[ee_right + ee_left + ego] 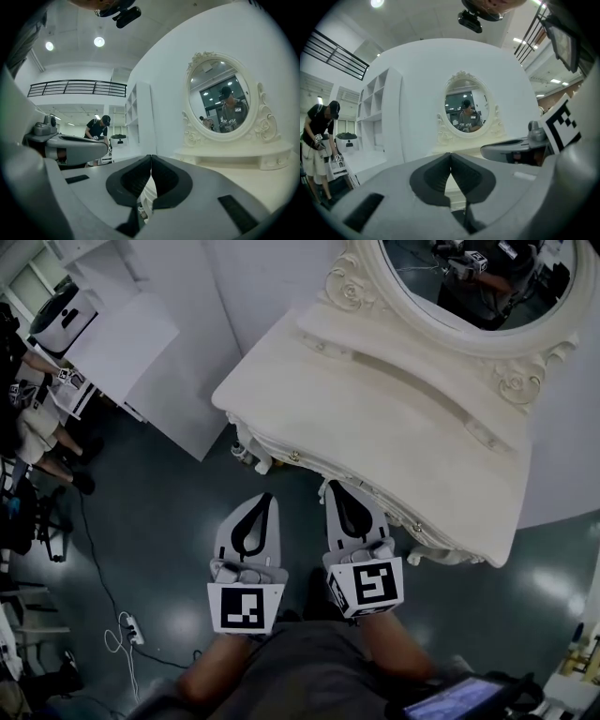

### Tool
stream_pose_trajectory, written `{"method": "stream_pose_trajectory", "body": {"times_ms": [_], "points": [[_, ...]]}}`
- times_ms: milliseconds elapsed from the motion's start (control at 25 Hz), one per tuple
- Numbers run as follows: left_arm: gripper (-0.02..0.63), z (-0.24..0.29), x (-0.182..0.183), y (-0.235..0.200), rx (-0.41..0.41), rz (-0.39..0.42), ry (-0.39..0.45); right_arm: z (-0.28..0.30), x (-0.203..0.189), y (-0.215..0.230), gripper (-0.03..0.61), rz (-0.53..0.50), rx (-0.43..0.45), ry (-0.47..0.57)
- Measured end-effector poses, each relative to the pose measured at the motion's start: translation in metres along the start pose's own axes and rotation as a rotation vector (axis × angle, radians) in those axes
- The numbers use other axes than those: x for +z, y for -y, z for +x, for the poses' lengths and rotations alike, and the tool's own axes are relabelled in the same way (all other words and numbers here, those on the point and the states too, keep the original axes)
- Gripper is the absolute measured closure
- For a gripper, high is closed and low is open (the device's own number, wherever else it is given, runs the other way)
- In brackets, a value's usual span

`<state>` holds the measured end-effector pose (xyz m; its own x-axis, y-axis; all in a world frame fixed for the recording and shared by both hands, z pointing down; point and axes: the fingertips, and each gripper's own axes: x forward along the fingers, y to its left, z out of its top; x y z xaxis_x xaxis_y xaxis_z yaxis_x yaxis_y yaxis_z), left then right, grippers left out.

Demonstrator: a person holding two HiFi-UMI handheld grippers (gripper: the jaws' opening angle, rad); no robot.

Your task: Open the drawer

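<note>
Cream dressing table (375, 399) filled 12 to 3 o'clock of the head view. Its scalloped front edge ran from 10 down to 4. One drawer (309, 465) sat in that front and looked shut; two small knobs (294, 457) showed along it. Right gripper (335, 486): jaws together, nothing between them, tip just beside the front edge, contact unclear. Left gripper (266, 496): jaws together too, empty, tip over the dark floor (169, 521) at centre, near the table's corner leg. Open floor lay from 6 to 9 o'clock. One oval mirror (441, 287) at 1, one person (37, 427) at 9, one power strip (131, 626) at 7.
</note>
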<state>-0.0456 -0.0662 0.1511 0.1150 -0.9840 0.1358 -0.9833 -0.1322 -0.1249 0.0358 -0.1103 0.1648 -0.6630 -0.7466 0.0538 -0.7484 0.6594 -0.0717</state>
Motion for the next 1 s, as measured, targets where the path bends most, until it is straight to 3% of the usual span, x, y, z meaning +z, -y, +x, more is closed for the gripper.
{"method": "stream_pose_trajectory", "body": {"times_ms": [440,760,1000], "points": [[0.598,0.036,0.055,-0.011,-0.014,0.046,0.143,0.026,0.045,0.027,0.565,-0.046,-0.020,0.094],[0.598,0.077,0.047,-0.026,-0.075,0.073,0.142,0.056,0.039,0.043,0.565,-0.031,-0.074,0.060],[0.598,0.110,0.006,-0.042,-0.128,0.073,0.042,0.080,0.004,0.040,0.565,0.003,-0.108,-0.025]]}}
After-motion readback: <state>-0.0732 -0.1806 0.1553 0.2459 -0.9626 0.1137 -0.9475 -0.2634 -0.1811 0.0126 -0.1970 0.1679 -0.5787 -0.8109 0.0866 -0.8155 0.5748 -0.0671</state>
